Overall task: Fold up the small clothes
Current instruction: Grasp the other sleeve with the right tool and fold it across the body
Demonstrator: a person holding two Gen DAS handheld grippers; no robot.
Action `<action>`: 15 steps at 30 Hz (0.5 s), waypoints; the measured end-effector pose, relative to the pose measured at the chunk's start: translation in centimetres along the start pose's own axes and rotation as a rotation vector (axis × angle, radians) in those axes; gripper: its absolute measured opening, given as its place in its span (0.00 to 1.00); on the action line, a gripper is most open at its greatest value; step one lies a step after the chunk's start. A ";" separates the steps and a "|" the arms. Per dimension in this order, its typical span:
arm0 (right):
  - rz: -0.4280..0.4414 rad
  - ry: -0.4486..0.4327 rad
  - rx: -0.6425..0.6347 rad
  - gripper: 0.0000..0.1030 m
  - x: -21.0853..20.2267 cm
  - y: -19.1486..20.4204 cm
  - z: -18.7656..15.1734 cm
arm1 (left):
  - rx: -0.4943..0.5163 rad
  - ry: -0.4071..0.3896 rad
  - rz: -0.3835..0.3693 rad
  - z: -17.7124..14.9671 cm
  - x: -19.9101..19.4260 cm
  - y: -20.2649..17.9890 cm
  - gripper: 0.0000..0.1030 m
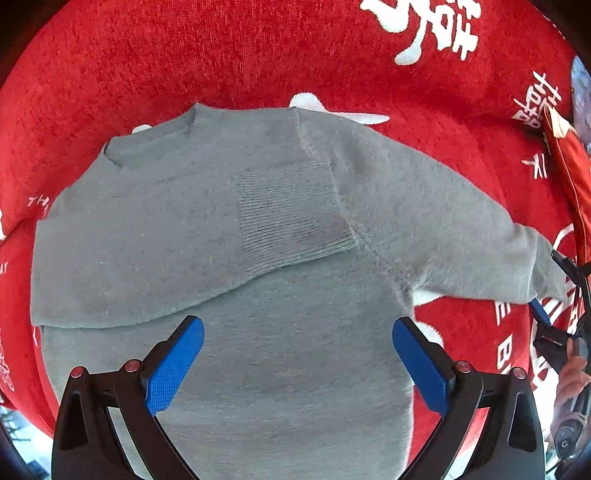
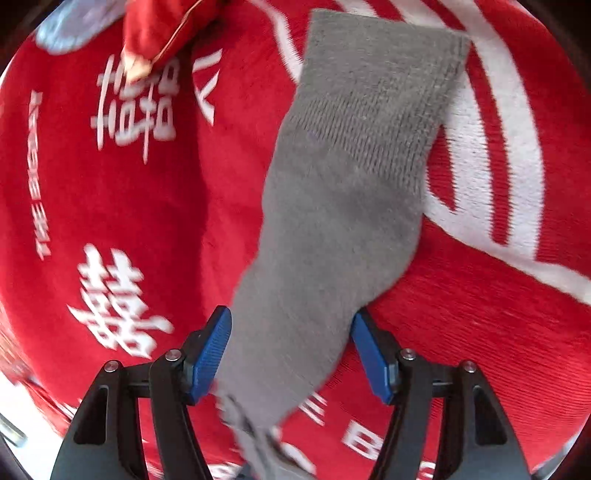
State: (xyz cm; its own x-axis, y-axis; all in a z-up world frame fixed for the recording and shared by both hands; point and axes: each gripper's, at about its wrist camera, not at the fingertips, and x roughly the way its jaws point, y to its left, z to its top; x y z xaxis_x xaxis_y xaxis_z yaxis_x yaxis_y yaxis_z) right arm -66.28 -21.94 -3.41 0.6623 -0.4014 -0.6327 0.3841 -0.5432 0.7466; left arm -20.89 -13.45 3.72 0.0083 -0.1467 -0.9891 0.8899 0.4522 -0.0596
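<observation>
While the sweater lies flat, left fingers wide apart, empty; right fingers spread astride its sleeve.

I see a red plush blanket with white characters and lettering covering the whole surface under me. A grey sweater lies flat on it, one sleeve folded across its chest, the other sleeve stretched out over the blanket. A red satin item rests near the blanket's edge.
</observation>
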 end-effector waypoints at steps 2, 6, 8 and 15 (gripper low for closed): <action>0.066 -0.015 0.084 0.68 -0.1 -0.9 0.3 | -0.032 0.010 0.004 0.2 0.1 0.4 0.99; 0.121 -0.001 0.137 0.69 0.5 -1.6 0.9 | -0.061 0.010 0.033 0.3 0.1 1.6 0.99; 0.125 0.025 0.143 0.42 0.9 -1.5 1.1 | -0.061 0.003 0.053 0.3 0.0 2.2 0.99; 0.268 0.100 0.046 0.06 2.1 1.2 0.9 | -0.116 -0.018 0.084 0.1 -0.5 5.7 0.99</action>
State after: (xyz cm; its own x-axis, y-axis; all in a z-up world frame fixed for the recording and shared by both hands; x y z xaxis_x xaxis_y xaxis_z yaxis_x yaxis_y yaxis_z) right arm -65.01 -24.06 -4.03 0.7972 -0.4614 -0.3893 0.1589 -0.4618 0.8727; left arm -15.75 -10.86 3.88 0.0892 -0.1193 -0.9888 0.8271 0.5620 0.0068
